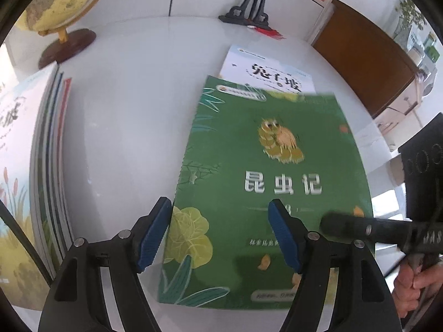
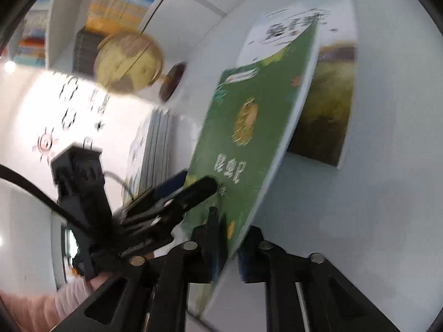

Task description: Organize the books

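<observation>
The right gripper is clamped on the near edge of the green book, one finger on the cover and the other under it, so the book tilts up off the white table with its far end over a second book lying flat beyond the fingertips. That second book has a white title band and a dark yellowish picture; the blur makes its cover hard to read. The left gripper is released, its blue pads spread wide, one pad just off the green book's left edge and the other over the cover, neither seeming to press on it. Left of the left fingers lies a stack of books. Farther out past the fingertips stand a globe and a black ornamental stand.
</observation>
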Demonstrator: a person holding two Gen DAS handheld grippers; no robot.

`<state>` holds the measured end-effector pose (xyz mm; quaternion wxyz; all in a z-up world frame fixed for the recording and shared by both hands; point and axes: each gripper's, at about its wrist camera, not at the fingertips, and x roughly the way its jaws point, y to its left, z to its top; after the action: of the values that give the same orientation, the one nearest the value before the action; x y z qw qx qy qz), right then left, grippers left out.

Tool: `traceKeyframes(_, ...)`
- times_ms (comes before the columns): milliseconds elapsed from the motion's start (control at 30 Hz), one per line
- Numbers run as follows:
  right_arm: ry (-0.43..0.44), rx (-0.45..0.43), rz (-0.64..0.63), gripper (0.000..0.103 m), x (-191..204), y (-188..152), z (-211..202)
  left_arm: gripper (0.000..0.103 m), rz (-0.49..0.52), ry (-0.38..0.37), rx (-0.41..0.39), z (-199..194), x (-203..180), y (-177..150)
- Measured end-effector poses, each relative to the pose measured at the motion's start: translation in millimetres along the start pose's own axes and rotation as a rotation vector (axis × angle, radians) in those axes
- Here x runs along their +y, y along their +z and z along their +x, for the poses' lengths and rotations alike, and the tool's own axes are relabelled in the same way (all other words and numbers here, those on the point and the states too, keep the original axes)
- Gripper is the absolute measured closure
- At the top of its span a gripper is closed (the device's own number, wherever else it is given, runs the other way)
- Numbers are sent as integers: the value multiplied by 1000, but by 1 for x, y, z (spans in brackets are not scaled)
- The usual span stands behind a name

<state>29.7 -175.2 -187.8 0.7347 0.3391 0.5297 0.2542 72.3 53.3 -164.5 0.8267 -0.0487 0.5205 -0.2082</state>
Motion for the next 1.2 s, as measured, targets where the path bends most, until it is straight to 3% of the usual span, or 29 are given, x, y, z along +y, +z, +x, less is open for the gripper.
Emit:
traceKeyframes(100, 17, -46, 28, 96, 2, 0, -15, 31, -27, -62, 65, -2, 2, 3)
traceKeyframes(200, 46, -50, 34, 96, 13, 3, -29, 29, -91, -116, 57, -15, 7, 8)
traceKeyframes(367, 227, -142, 86, 96, 21, 2, -60, 29, -243, -262, 92, -27, 25, 16)
traceKeyframes(500, 327, -184, 64, 92, 40, 1, -81, 29, -409, -447, 81, -33, 44, 14)
traceKeyframes(567, 363, -202, 48, 92, 46, -1, -90, 34, -482, -552, 92, -33, 50, 13)
traceKeyframes(633, 345, -204, 21, 92, 53, -4, -94, 50, -508, -652, 97, -39, 51, 14)
traceKeyframes(700, 359, -208, 21, 92, 61, -5, -89, 54, -468, -612, 69, -52, 46, 21)
traceKeyframes(767, 351, -208, 4, 92, 69, -7, -87, 58, -367, -480, -26, -79, 42, 26)
traceKeyframes(867, 260, -175, -52, 92, 88, 2, -81, 59, -303, -364, -101, -103, 46, 32)
traceKeyframes(967, 268, -128, -60, 91, 104, 14, -62, 59, -324, -282, -160, -126, 72, 34)
traceKeyframes(1100, 238, -54, -184, 91, 148, 24, -21, 59, -342, -155, -245, -155, 113, 31)
traceKeyframes(1200, 253, 11, -254, 91, 178, 31, 15, 59, -390, -104, -283, -174, 147, 24)
